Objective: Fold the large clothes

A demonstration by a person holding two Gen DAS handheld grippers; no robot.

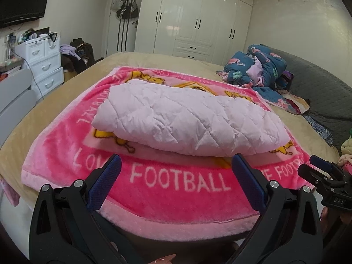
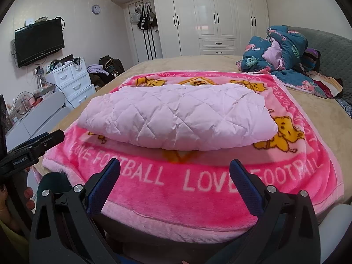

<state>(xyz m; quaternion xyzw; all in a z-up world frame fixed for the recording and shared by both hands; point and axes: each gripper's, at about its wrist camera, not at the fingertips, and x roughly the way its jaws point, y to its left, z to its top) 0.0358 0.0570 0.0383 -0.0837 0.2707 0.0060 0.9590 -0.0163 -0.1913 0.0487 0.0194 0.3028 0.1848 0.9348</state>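
A: While both claws hang spread over the near edge of the bed (image 1: 55, 101), what is the pale bundle doing there?

B: The quilted lilac garment (image 1: 187, 118) lies already doubled over, resting in the middle of a pink "LOVE FOOTBALL" blanket (image 1: 176, 182), which likely serves as a flat folding surface on the tan bedspread.

A: Is either claw holding it?

B: No. The left claw (image 1: 176, 182) is released, its 2 blue-padded fingers (image 1: 105, 182) wide apart above the blanket's lettered border, short of the garment's near fold. The right claw (image 2: 176, 187) is likewise released and grasps nothing; it hovers just beside the left.

A: Why side by side?

B: Judging by the layout, the pair faces the long fold squarely so each can take 1 end for another fold, or the fold may be finished.

A: And the heap at the back?

B: A crumpled teal floral quilt (image 2: 277, 50) sits well apart, near the grey headboard (image 2: 330, 50).
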